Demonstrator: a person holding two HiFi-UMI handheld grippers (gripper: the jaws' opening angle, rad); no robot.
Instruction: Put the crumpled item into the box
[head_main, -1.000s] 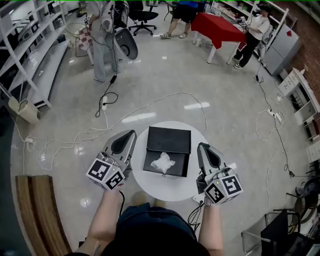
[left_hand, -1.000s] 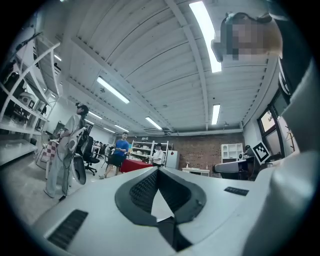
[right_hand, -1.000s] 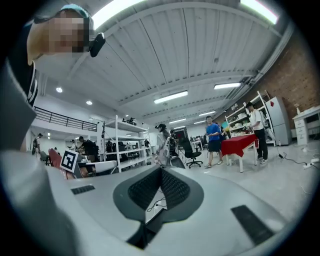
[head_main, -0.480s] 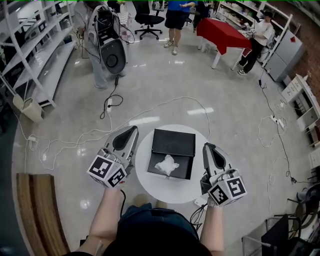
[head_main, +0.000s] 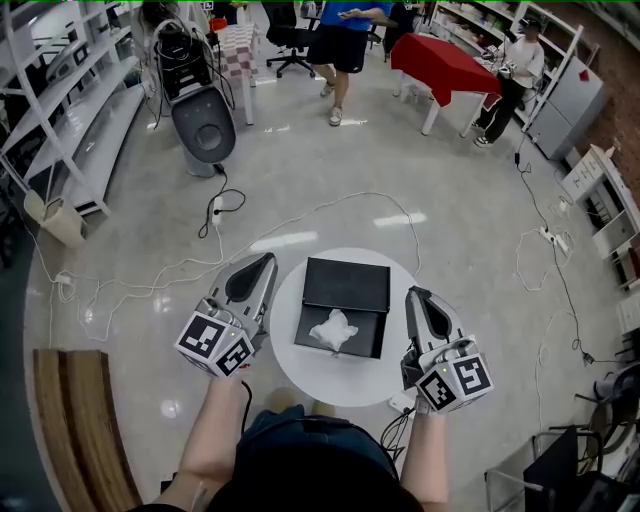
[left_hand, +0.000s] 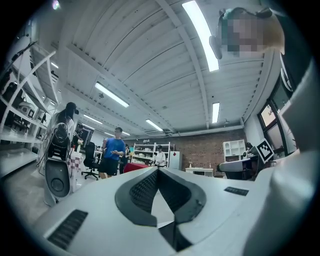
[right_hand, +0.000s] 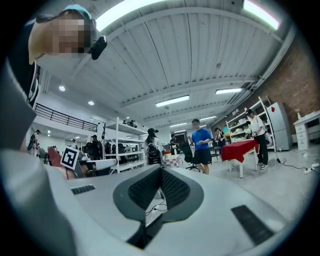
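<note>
A crumpled white item (head_main: 333, 329) lies in the near half of an open black box (head_main: 345, 283) on a round white table (head_main: 300, 372). My left gripper (head_main: 267, 259) hovers level beside the table's left edge, to the left of the box. In the left gripper view it (left_hand: 158, 170) points out into the room, shut, with its tips touching and nothing between them. My right gripper (head_main: 411, 293) stays off the table's right edge, to the right of the box. Its own view shows it (right_hand: 161, 169) shut and empty too. Neither gripper touches the box or the crumpled item.
White cables (head_main: 200, 265) trail over the floor beyond the table. A wooden bench (head_main: 80, 420) stands near left, and white shelves (head_main: 60, 110) line the left wall. At the back are a grey wheeled machine (head_main: 203, 125), a walking person in blue (head_main: 345, 40) and a red table (head_main: 445, 60).
Both grippers and the crumpled item keep their places. The head view has tipped slightly. In the background the person in blue has walked left and the grey machine now stands alone.
</note>
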